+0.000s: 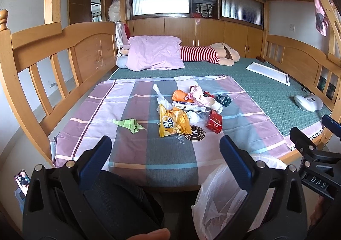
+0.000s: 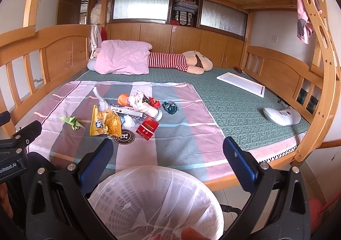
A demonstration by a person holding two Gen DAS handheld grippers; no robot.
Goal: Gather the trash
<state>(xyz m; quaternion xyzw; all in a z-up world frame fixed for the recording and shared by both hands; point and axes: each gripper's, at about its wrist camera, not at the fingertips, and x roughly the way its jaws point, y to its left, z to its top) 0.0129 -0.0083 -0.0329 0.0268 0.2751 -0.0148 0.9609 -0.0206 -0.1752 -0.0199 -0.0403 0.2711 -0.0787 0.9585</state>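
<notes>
While the left gripper hangs wide open over the near bed edge, the trash pile lies toward 12 o'clock on the striped sheet, bare cloth between. The yellow chip bag points long-ways toward 12.

From the right gripper, open too, the pile sits at 11 o'clock; the white bin stands below it.

A lined trash basket is cut off by the bottom edge of the right wrist view, its base out of sight. In the left wrist view, only part of its plastic liner shows behind a gripper finger. A white box lies half buried under wrappers, its print too small to read. A plush toy has its head hidden behind a pink pillow.
</notes>
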